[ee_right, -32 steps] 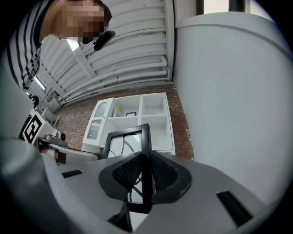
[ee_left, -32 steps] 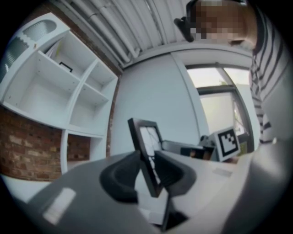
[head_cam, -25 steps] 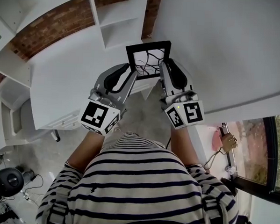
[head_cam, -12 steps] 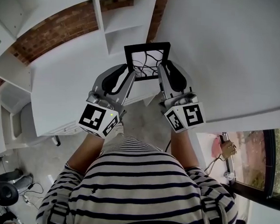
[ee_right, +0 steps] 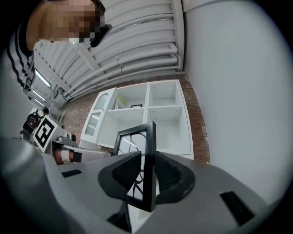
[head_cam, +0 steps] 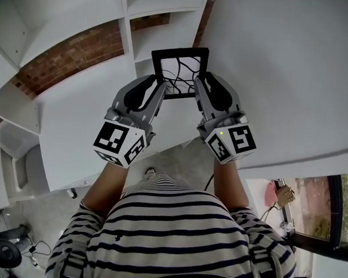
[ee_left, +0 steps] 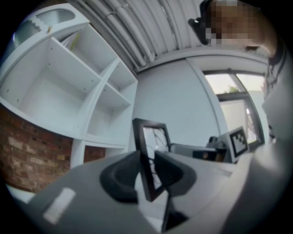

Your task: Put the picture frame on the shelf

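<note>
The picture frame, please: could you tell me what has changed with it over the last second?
The picture frame, carried by the left gripper and right gripper, has moved forward toward the white shelf. Both grippers stay clamped on its side edges.

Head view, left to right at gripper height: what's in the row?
white desk → left gripper → picture frame, clamped at each side edge → right gripper → white wall
</note>
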{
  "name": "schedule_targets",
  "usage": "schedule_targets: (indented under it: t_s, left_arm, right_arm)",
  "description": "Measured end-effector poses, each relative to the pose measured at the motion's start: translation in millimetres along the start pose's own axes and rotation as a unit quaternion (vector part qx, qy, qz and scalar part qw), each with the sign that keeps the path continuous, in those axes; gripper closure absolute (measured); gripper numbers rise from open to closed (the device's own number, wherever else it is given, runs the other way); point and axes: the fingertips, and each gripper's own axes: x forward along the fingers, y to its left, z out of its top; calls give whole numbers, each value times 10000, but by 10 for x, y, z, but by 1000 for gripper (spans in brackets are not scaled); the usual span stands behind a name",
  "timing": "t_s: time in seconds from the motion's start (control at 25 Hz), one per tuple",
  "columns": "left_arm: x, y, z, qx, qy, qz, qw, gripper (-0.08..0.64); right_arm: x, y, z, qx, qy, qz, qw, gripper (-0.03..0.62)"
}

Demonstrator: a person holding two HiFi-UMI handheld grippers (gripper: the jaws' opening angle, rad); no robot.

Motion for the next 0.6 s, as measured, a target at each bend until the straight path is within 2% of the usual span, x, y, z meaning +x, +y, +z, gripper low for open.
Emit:
schedule_targets:
  t_s: [0.2, 0.4, 0.6]
  left_arm:
    - [359, 621, 150, -4, 0, 0, 10000, 474]
    - [586, 927, 302, 59, -95, 100, 9999, 474]
    - [945, 1134, 495, 159, -277, 373, 9988, 474]
  right_arm:
    - [700, -169, -4, 14, 129, -78, 9999, 523]
    - [1062, -289, 106, -19, 14, -120, 9999, 522]
    - [1397, -581, 252, 23, -188, -1, 9998, 520]
